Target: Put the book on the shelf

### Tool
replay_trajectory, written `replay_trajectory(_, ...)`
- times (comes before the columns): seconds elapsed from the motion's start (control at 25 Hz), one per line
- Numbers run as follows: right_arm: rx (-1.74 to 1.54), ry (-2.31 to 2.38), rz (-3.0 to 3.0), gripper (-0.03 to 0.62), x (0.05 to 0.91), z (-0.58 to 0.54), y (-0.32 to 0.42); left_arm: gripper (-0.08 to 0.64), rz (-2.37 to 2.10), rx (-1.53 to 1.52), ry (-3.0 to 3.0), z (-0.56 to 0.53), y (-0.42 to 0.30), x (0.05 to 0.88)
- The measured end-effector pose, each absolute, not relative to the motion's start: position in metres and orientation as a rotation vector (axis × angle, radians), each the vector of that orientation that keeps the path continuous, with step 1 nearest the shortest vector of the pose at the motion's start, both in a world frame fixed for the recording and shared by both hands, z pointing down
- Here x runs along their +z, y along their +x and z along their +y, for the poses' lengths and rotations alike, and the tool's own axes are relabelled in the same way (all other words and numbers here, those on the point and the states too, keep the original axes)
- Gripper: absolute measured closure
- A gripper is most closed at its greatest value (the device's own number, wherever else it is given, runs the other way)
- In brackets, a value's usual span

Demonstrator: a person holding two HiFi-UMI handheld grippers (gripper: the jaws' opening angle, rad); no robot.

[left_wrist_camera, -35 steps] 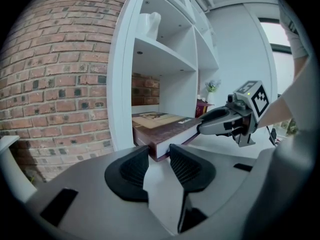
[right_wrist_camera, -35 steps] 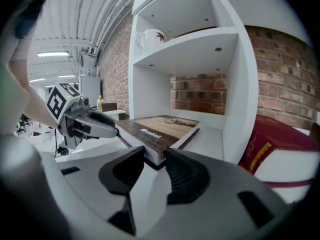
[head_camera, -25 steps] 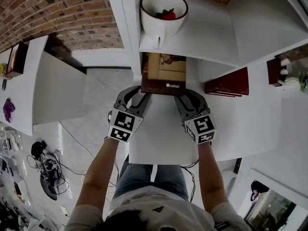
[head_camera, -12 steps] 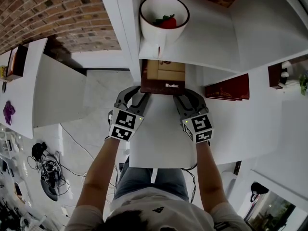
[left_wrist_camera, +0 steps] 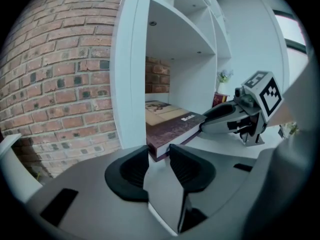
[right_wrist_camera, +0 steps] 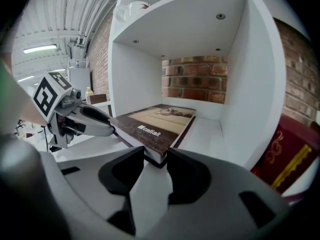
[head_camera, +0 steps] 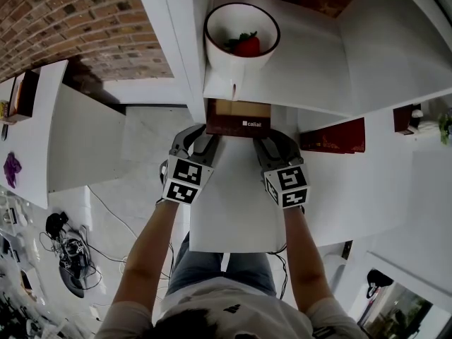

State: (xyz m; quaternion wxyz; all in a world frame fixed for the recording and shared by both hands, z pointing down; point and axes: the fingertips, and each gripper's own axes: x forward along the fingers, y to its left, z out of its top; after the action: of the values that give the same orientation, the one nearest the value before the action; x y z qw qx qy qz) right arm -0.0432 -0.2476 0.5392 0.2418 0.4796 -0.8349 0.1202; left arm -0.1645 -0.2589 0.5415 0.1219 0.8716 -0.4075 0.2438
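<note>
Pushing the book (head_camera: 239, 122) in flat, and it's gone noticeably deeper over the last second. A moment ago a good strip of the tan cover was showing from the head view. Now only a thin band of it peeks out from under the board above, plus the dark near edge with the white logo. Both hands have moved forward with it.

The left tongs (head_camera: 199, 136) are clamped on the near left corner and the right tongs (head_camera: 272, 145) on the near right corner. Each gripper view shows a book corner pinched between the pads, so nothing's been let go yet. The grip hasn't loosened at all.

From the right gripper view, most of the book is lying on the floor of the shelf compartment (right_wrist_camera: 206, 130), angled a bit toward its left wall, with bare space on the right and behind it before the brick wall (right_wrist_camera: 195, 79). Only the near edge sticks out over the white table (head_camera: 233, 210).

So I'd say this is basically the tail end of the job: a little more push, then let go and back out. The thing to watch is the tongs running into the compartment's front edge. The cup (head_camera: 240, 30) sits on the board right above, and the red book (head_camera: 332, 136) leans off to the right, well clear of the path.
</note>
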Motion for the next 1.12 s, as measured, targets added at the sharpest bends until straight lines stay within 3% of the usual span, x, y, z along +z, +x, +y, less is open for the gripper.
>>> replay_trajectory(0.76, 0.318, 1.356, -2.266, 0.453, 0.53, -0.229, -0.038, 0.5, -1.206, 0.619, 2.549, -0.233, -0.169, 0.526)
replay_trajectory(0.88, 0.316, 1.371, -2.308, 0.528, 0.515, -0.221, -0.038, 0.519, -1.189, 0.611, 2.592, -0.225, -0.161, 0.516)
replay_trajectory(1.12, 0.327, 1.374, -2.421, 0.581, 0.482, -0.205, -0.044, 0.541, -1.164, 0.545, 2.646, -0.211, -0.138, 0.489)
